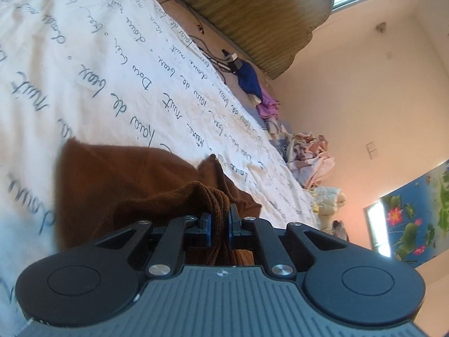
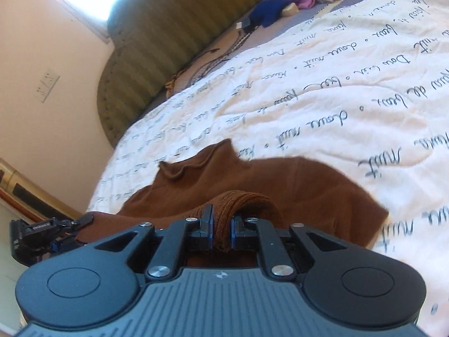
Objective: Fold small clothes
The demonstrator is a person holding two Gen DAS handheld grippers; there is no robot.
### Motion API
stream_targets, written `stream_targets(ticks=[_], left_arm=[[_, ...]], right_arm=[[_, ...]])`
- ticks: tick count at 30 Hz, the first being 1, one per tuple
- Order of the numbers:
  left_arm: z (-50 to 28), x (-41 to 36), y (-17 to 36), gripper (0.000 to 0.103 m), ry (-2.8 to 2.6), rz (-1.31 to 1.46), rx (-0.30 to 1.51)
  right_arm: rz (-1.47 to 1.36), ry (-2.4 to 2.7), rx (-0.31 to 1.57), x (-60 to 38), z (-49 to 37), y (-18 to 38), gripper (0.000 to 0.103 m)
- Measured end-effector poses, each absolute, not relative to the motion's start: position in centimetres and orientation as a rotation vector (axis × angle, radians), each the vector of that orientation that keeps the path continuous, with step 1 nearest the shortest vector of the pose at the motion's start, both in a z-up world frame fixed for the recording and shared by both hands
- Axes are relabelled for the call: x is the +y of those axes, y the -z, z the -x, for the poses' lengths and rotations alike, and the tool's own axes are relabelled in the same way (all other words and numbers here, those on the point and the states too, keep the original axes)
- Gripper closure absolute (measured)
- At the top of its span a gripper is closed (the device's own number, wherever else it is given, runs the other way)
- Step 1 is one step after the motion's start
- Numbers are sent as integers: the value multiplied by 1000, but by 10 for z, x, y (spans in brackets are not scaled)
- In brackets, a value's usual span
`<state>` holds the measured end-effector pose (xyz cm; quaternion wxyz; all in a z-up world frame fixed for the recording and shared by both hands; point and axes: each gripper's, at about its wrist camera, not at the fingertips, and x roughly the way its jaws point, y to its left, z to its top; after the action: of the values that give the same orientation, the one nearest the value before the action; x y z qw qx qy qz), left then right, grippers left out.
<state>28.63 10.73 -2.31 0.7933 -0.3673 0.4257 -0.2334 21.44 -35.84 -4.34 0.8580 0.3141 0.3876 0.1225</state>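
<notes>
A brown knit garment (image 1: 118,179) lies on the white quilt with script lettering (image 1: 92,56). My left gripper (image 1: 219,223) is shut on a bunched ribbed edge of the brown garment and lifts it a little off the quilt. In the right wrist view the same garment (image 2: 294,182) spreads ahead, its turtleneck collar (image 2: 196,163) pointing away. My right gripper (image 2: 221,226) is shut on another ribbed edge of the garment. The left gripper shows at the lower left of the right wrist view (image 2: 42,236).
A green padded headboard (image 1: 252,8) stands at the far end of the bed. Blue (image 1: 248,80) and purple (image 1: 269,106) clothes, cables and a pile of pale clothes (image 1: 311,157) lie along the bed's far edge. Walls and a window are beyond.
</notes>
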Motion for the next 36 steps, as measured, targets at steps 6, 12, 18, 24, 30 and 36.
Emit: stream_targets(ticks=[6, 12, 18, 24, 30, 36], left_arm=[[-318, 105, 49, 90, 414, 803, 943], [-339, 124, 80, 73, 335, 948, 976], [-313, 146, 13, 33, 272, 755, 801], [-271, 75, -7, 28, 517, 532, 863], [-309, -2, 46, 16, 424, 214, 914], [-353, 64, 23, 13, 79, 229, 779]], right_arm=[[-709, -218, 838, -373, -260, 60, 92], [-640, -213, 927, -368, -298, 70, 88], [-609, -171, 719, -403, -261, 10, 29], [-543, -381, 785, -362, -248, 12, 29], [-433, -400, 973, -298, -302, 57, 30], [-448, -181, 923, -336, -309, 59, 30]])
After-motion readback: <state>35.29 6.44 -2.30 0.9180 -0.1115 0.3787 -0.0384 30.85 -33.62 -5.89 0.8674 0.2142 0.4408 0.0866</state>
